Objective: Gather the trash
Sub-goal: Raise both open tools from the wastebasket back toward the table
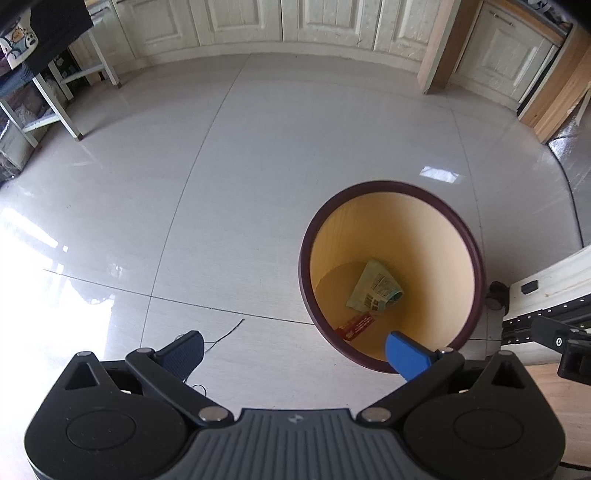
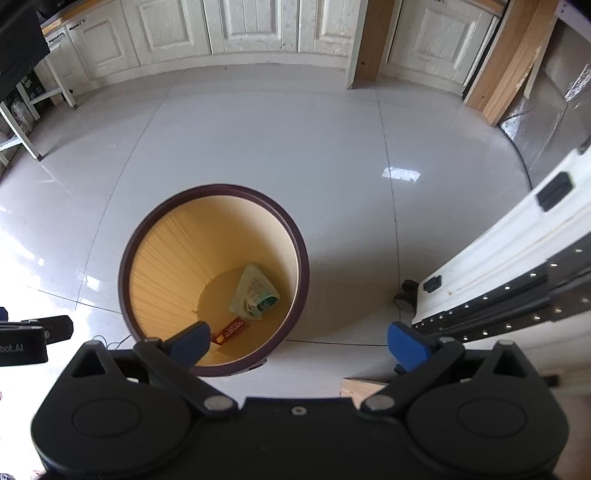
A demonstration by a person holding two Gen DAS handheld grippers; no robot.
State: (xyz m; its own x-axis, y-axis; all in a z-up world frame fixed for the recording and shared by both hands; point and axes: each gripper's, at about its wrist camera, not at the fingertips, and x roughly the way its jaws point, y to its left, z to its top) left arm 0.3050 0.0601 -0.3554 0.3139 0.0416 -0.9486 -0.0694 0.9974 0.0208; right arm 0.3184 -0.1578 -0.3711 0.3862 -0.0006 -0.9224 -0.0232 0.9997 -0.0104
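A glossy pale tiled floor [image 1: 258, 166] fills both views, bounded at the far side by cream panelled cabinet doors [image 1: 258, 22]. On it stands a round waste bin [image 1: 476, 258] with a dark maroon rim and a yellow inside wall, upright and open at the top. At the right, just beside the bin, runs a white and black frame [image 2: 498, 266] with a small castor wheel [image 2: 406, 291] on the floor. A white-legged table [image 1: 55, 99] stands at the far left.

The left gripper [image 1: 293, 350] points down at the floor beside the bin, jaws spread wide with nothing between them; its right blue finger overlaps the bin's near rim in view. The right gripper [image 2: 297, 341] also gapes wide and bare.

On the bin's bottom lie a crumpled pale green wrapper [image 2: 253, 293] with printed labels and, just beside it, nearer the camera, a small red packet [image 2: 231, 331].
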